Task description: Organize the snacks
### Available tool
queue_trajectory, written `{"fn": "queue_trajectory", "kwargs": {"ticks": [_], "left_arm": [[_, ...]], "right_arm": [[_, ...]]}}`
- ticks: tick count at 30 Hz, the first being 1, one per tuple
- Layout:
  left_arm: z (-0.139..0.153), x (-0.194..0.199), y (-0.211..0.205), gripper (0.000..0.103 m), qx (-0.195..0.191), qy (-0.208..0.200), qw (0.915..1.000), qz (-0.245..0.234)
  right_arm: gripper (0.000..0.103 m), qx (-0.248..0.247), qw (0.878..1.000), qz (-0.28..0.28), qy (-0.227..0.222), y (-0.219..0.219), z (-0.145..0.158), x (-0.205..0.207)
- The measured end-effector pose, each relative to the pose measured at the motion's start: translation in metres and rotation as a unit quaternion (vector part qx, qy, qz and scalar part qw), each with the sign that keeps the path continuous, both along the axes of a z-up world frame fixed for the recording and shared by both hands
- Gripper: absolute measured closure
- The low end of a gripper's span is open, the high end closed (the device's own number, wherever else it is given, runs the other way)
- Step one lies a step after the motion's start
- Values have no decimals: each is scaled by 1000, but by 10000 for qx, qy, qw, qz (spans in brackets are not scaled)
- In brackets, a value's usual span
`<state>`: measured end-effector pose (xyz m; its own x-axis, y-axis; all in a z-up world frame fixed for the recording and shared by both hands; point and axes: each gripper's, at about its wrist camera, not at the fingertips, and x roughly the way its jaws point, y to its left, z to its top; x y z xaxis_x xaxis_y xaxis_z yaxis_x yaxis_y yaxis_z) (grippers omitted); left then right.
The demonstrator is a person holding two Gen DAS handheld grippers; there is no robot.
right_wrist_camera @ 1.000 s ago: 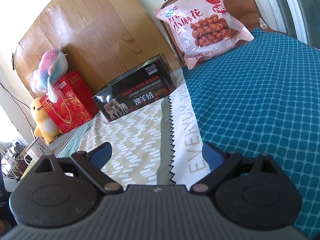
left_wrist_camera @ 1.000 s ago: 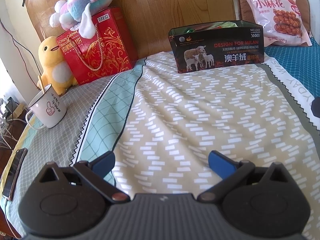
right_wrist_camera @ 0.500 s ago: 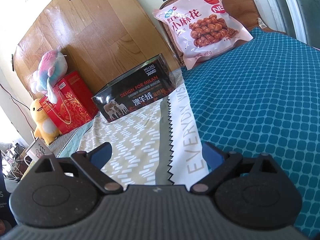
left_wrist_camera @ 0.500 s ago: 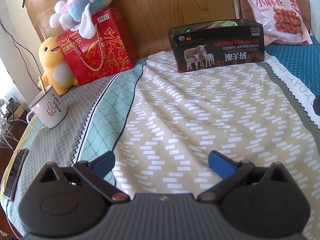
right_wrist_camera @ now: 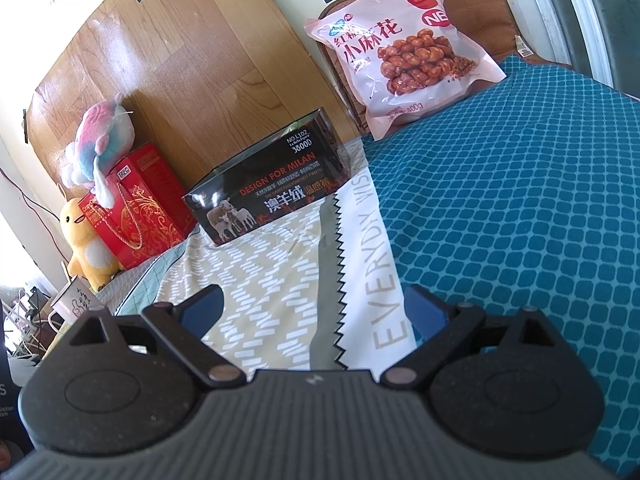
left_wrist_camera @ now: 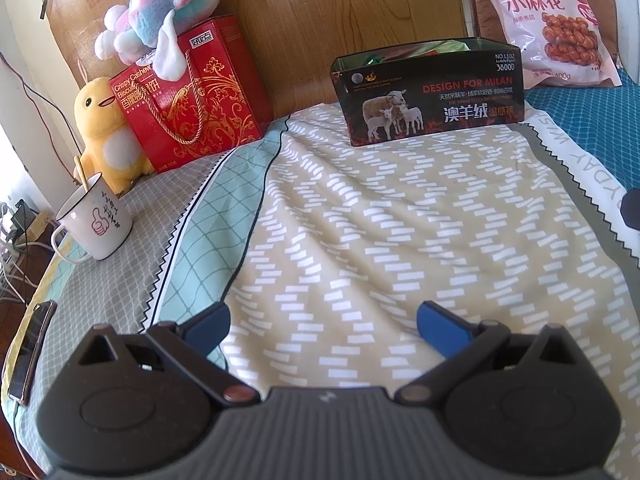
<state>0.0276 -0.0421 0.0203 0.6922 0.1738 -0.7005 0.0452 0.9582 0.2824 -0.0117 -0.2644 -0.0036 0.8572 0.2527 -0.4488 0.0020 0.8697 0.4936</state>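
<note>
A pink bag of fried dough twists (right_wrist_camera: pixel 404 56) leans against a brown cushion at the bed's far right; it also shows in the left wrist view (left_wrist_camera: pixel 552 24). A black open-topped box with sheep printed on it (left_wrist_camera: pixel 430 94) stands at the headboard, with green packets inside; it also shows in the right wrist view (right_wrist_camera: pixel 268 204). A red cashew biscuit gift box (left_wrist_camera: pixel 188 96) stands at the far left. My left gripper (left_wrist_camera: pixel 322 324) is open and empty above the patterned sheet. My right gripper (right_wrist_camera: pixel 316 312) is open and empty, well short of the bag.
A yellow duck plush (left_wrist_camera: pixel 106 136) and a pink-blue plush (left_wrist_camera: pixel 160 8) sit by and on the red box. A white mug with a stick in it (left_wrist_camera: pixel 96 220) stands at the bed's left edge. A phone (left_wrist_camera: pixel 32 352) lies at the near left edge. A wooden headboard (left_wrist_camera: pixel 320 20) stands behind.
Both grippers have drifted slightly; the right wrist view has shifted a little so the pink bag sits lower and closer. Both stay open and empty.
</note>
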Motion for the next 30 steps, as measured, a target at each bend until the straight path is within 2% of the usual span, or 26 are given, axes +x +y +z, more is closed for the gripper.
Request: {"fn": "queue_trajectory", "kwargs": {"ticks": [21, 30], "left_arm": [[2, 4, -4, 0, 59, -76, 9999, 28], [2, 4, -5, 0, -4, -62, 9999, -98]], "right_arm": [[5, -1, 9999, -132, -60, -3, 2, 1], [5, 22, 9999, -155, -28, -3, 0, 2]]}}
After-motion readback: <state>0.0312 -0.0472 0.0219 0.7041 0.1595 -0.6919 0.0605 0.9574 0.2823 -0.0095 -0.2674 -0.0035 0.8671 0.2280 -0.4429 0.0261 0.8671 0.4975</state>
